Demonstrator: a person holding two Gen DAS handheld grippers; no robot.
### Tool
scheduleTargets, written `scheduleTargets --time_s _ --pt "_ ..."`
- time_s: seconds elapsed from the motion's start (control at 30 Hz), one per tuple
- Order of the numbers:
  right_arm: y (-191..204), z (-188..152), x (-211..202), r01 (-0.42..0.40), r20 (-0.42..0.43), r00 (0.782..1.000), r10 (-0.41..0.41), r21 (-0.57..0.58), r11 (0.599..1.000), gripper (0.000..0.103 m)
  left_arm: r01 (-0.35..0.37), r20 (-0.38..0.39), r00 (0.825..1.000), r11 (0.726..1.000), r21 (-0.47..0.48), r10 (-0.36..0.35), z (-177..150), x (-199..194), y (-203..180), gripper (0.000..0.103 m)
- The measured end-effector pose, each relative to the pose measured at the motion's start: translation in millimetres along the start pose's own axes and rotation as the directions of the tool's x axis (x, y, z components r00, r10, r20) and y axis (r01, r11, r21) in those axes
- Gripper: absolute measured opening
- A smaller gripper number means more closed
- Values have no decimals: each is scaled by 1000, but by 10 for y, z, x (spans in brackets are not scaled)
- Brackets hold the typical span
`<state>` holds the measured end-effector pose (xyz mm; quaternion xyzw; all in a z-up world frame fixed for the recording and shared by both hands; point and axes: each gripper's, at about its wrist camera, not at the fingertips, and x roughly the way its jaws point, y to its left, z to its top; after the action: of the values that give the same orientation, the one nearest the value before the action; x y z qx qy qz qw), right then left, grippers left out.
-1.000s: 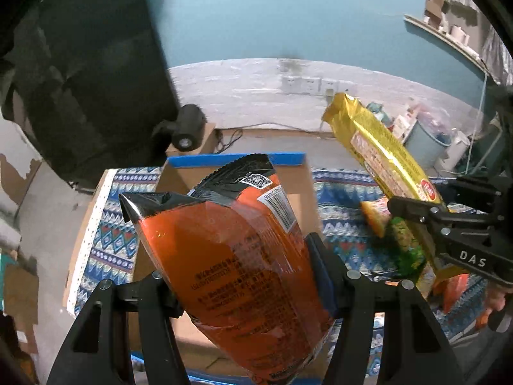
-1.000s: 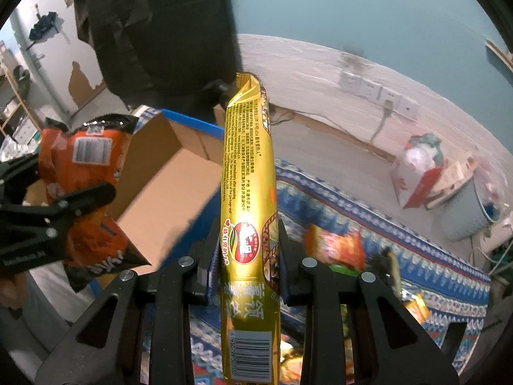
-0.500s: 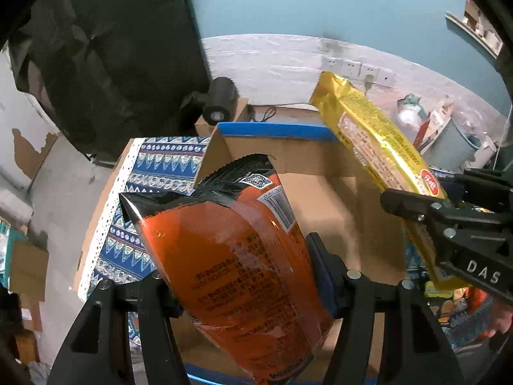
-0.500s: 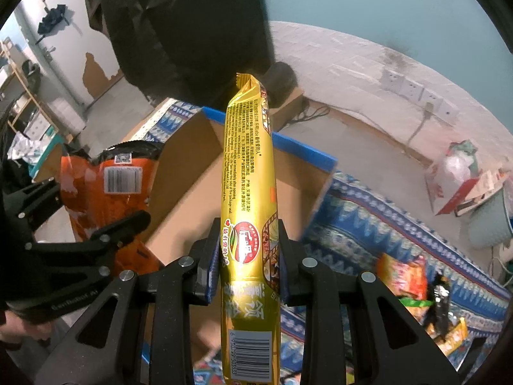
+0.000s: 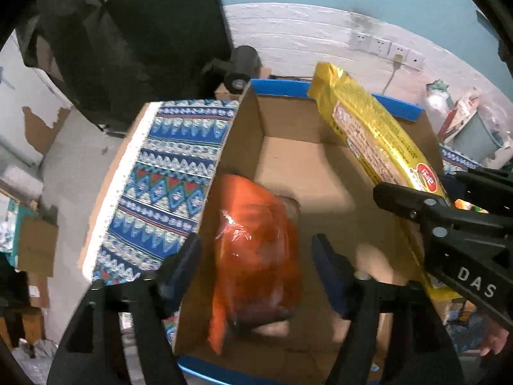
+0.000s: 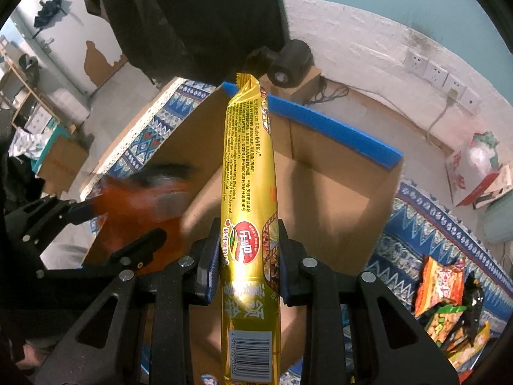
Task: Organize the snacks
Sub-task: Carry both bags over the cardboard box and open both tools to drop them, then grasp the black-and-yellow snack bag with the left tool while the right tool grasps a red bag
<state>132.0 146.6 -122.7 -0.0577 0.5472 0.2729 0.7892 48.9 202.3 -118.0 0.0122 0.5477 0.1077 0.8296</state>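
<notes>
My left gripper (image 5: pixel 256 250) is open above the cardboard box (image 5: pixel 307 173). The orange snack bag (image 5: pixel 256 256) is loose between and below its jaws, blurred, inside the box at its left wall. In the right wrist view the bag (image 6: pixel 141 205) shows as an orange blur beside the left gripper (image 6: pixel 112 224). My right gripper (image 6: pixel 245 256) is shut on a long gold snack pack (image 6: pixel 248 173) and holds it upright over the box (image 6: pixel 336 192). The pack (image 5: pixel 378 141) also shows at the right of the left wrist view, held by the right gripper (image 5: pixel 433 205).
The box has blue edges (image 6: pixel 327 128) and sits on a blue patterned cloth (image 5: pixel 170 173). Several loose snack packs (image 6: pixel 445 304) lie on the cloth (image 6: pixel 423 224) right of the box. A black cylinder (image 6: pixel 288 61) stands behind the box. Clutter lies by the wall at the right.
The left gripper has opened and let go of the orange bag, which has dropped into the box. Both grippers have moved further over the box; the right one still holds the gold pack.
</notes>
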Motion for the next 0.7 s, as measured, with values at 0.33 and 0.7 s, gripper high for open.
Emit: scheduleTargets --time_s 0.33,0.7 --pt "38 10 -6 13 6 1000 -13 12 1000 54 1 38 999 1000 0 -1 2 -174 35 80" --pt "-234 -226 -545 122 63 990 -123 23 992 76 57 80 995 994 90 -64 -34 -437 -376 81"
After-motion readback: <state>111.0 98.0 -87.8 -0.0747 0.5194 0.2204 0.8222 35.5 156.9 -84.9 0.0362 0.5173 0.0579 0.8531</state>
